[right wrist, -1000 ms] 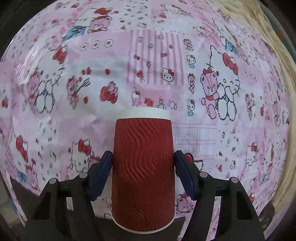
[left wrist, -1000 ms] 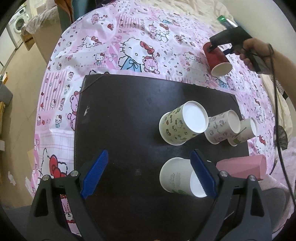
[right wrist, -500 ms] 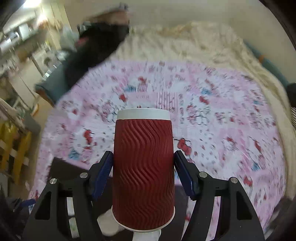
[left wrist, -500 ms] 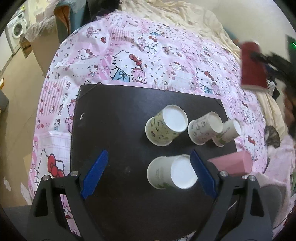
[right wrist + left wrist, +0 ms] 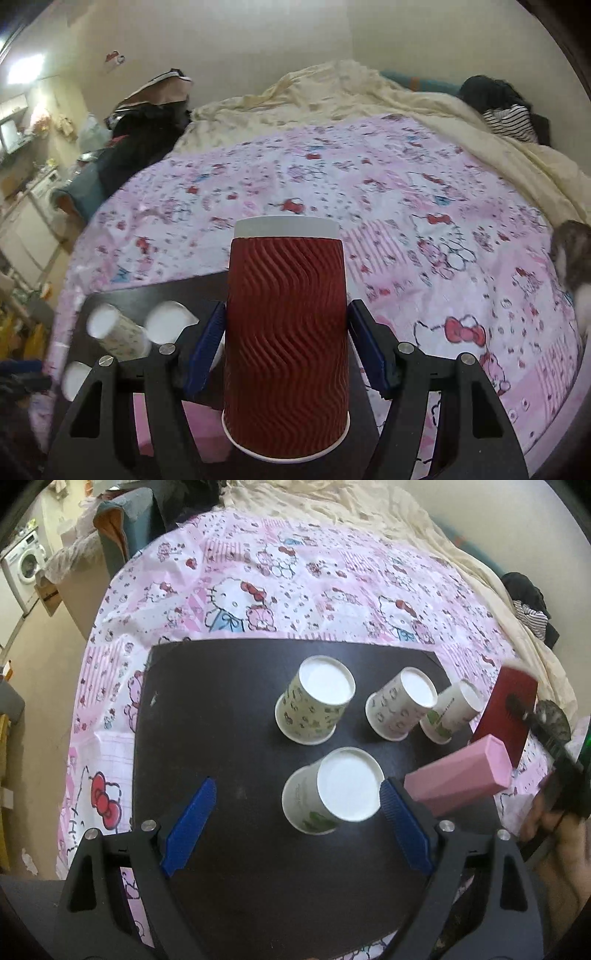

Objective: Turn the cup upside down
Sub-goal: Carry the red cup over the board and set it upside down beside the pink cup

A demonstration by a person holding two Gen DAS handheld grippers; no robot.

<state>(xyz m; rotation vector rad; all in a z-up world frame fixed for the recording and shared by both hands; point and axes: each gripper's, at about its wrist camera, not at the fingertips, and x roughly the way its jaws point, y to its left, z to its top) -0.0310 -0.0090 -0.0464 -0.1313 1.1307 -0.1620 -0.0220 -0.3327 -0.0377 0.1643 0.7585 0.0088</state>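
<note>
Right gripper (image 5: 286, 350) clamps the inverted red cup (image 5: 285, 339); left gripper (image 5: 295, 825) gapes wide; no legible writing

- The left gripper (image 5: 295, 825) hangs above the near edge of the desk (image 5: 221, 709), tilted down toward it, its blue fingers (image 5: 188, 827) spread wide with nothing between them.
- The right gripper (image 5: 286, 347) sits off the right edge of the desk; its blue fingers (image 5: 205, 349) press both sides of the red cup (image 5: 284, 339), whose rim faces the camera and whose base points away.
- The right hand (image 5: 557, 853) shows blurred at the right edge of the left wrist view, wrapped round the gripper's handle.
</note>
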